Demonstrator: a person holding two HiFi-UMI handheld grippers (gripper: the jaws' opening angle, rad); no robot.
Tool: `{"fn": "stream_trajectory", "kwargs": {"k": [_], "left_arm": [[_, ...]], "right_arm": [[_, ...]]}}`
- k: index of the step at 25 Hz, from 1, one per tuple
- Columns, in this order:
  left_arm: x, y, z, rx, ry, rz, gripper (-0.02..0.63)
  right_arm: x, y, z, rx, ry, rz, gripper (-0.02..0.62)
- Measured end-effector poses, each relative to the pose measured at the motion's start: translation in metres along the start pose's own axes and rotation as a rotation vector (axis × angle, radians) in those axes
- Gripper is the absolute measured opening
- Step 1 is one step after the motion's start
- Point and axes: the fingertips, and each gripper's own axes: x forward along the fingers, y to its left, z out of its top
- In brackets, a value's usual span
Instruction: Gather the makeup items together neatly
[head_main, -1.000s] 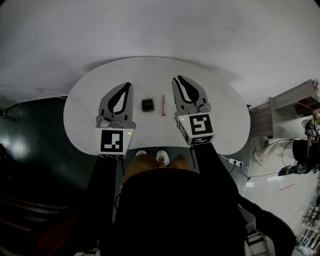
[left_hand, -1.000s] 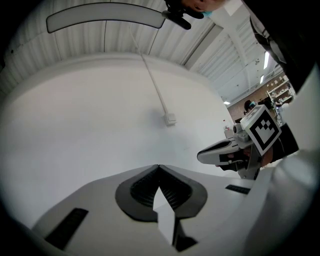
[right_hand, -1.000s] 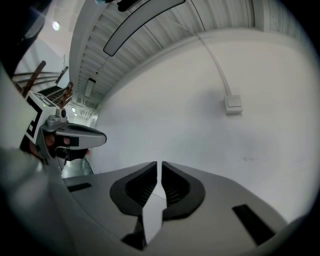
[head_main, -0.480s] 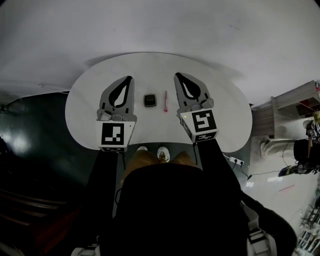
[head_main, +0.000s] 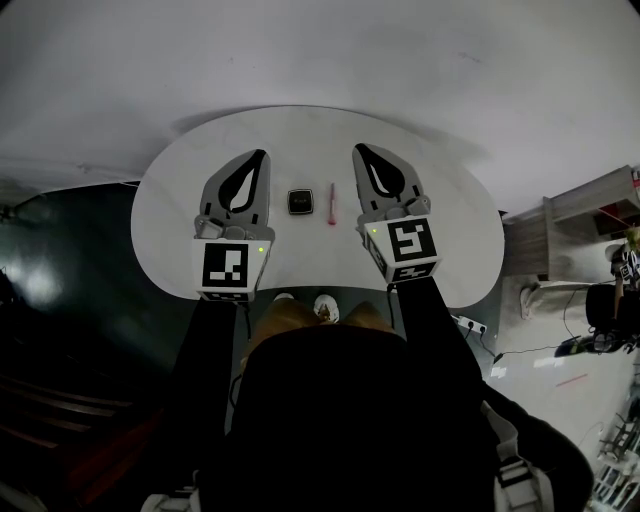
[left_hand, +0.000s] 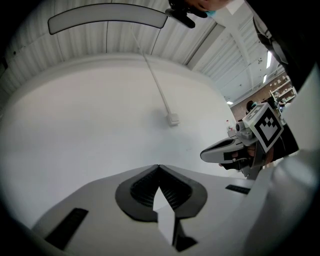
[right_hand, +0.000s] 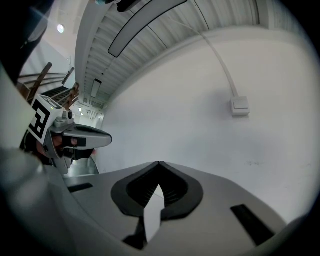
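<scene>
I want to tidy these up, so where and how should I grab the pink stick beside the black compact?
Probably grip the pink stick at its middle, from straight above, jaws across its thin width. It lies flat on the table, long axis running away from you. The right gripper, shut and empty, is nearer; open it first.

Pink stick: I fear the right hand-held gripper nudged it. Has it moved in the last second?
No. The pink stick lies just as far right of the black compact as before.

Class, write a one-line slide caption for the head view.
Shut, empty left gripper and right gripper flank a dark compact and pink stick on a table.
</scene>
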Motion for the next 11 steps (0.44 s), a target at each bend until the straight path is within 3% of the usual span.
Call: {"fn": "stream_trajectory", "kwargs": {"k": [11], "left_arm": [[0.0032, -0.0029, 0.0014, -0.003, 0.005, -0.010, 0.015]], "right_arm": [[0.0016, -0.0007, 0.0002, 0.012, -0.003, 0.003, 0.027]]}}
